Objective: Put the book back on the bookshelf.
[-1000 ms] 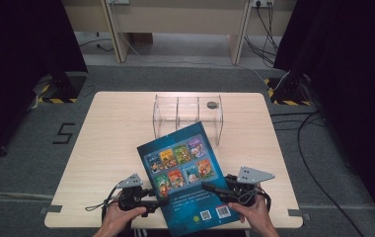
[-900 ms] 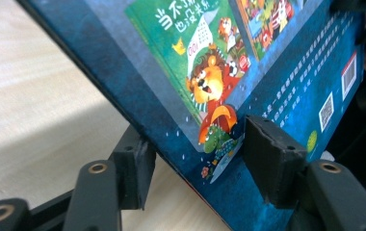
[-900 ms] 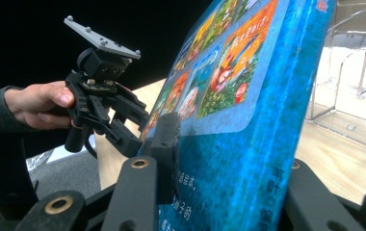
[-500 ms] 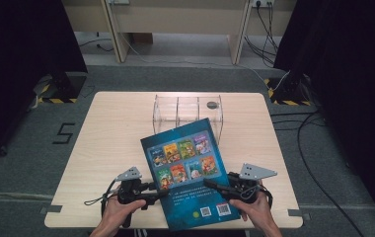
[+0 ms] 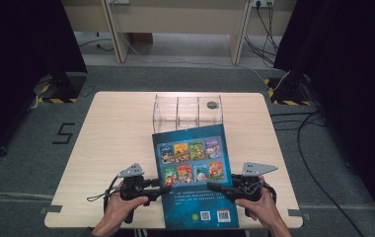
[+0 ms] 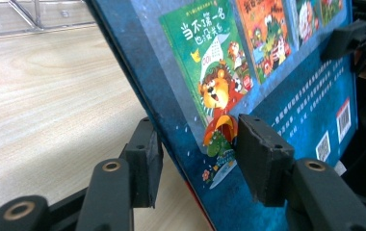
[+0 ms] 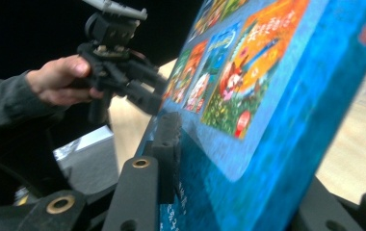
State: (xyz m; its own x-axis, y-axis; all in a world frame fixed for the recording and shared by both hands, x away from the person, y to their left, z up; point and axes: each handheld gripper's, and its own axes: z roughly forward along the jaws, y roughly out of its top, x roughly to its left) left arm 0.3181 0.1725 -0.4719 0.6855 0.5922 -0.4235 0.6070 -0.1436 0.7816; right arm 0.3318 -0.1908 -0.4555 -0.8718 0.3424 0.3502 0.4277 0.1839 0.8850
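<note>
Since the earlier frames the large blue hardcover picture book point(image 5: 195, 175) has turned from a slanted lie to nearly square with the worktop's near edge, and the left claw point(image 5: 163, 189) has just been closing its jaws on the book's left edge.

The book sits over the middle of the near half of the light wooden worktop point(image 5: 116, 138), its near end at that edge and tilted up off the surface, as the left gripper view point(image 6: 267, 72) shows. It looks stiff and flat, with a glossy cover that is probably slippery, and heavy enough for its size that a single pinch could let it swing. Opposite long edges, low down by the printed codes, seem the sound places to hold.

The left claw straddles the left edge with the book between its jaws, but a gap shows at the pad on the cover, so it is not yet gripping. The right claw point(image 5: 215, 186) is clamped on the right edge point(image 7: 248, 144).

Beyond the book's far end a clear plastic divided box point(image 5: 188, 109) stands at the middle of the far edge, a small dark round object point(image 5: 211, 104) in its right compartment.
</note>
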